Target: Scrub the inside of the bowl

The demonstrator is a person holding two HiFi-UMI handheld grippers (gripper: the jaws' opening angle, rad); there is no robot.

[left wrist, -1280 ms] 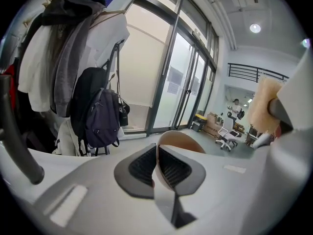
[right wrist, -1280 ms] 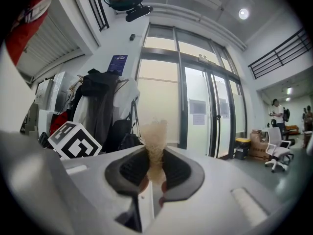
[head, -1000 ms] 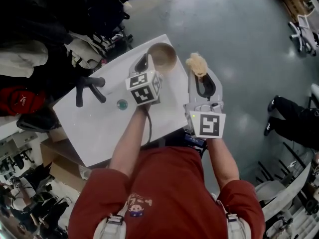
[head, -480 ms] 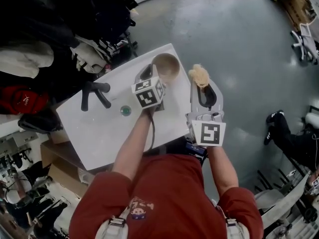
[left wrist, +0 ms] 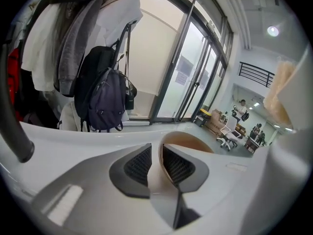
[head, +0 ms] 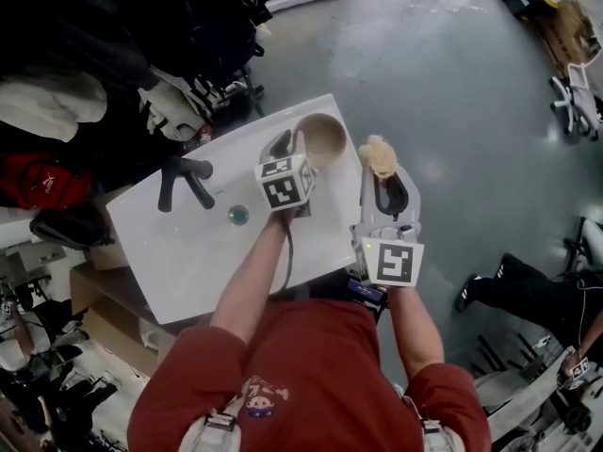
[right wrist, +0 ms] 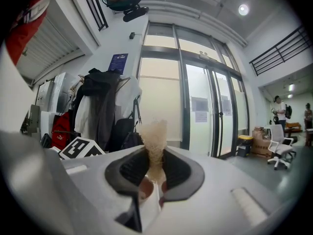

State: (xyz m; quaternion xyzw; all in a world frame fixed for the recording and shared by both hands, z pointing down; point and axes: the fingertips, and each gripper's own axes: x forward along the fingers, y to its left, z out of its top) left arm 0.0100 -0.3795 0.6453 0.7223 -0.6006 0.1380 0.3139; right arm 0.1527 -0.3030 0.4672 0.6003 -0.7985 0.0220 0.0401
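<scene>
A tan wooden bowl (head: pixel 323 137) stands at the far right corner of the white sink top (head: pixel 188 252). My left gripper (head: pixel 294 145) is at the bowl's near-left rim. In the left gripper view the bowl's rim (left wrist: pixel 188 142) runs between the pads (left wrist: pixel 139 164), and the jaws are opening, with a slim gap beside the wall. My right gripper (head: pixel 380 169) hovers off the sink's right edge, just right of the bowl. It is shut on a pale fibrous scrubber (head: pixel 378 154), which sticks up past the jaws as a tuft (right wrist: pixel 153 133).
A black faucet (head: pixel 184 179) and a round drain (head: pixel 238 215) sit on the sink top to the left of my left gripper. Coats and bags (head: pixel 188 36) hang beyond the sink's far-left side. Grey floor lies to the right, where a person's legs (head: pixel 523 295) show.
Both grippers keep their places by the bowl; the scrubber stays in the right jaws. The head view has shifted a little, and the person on the floor at right has moved.
</scene>
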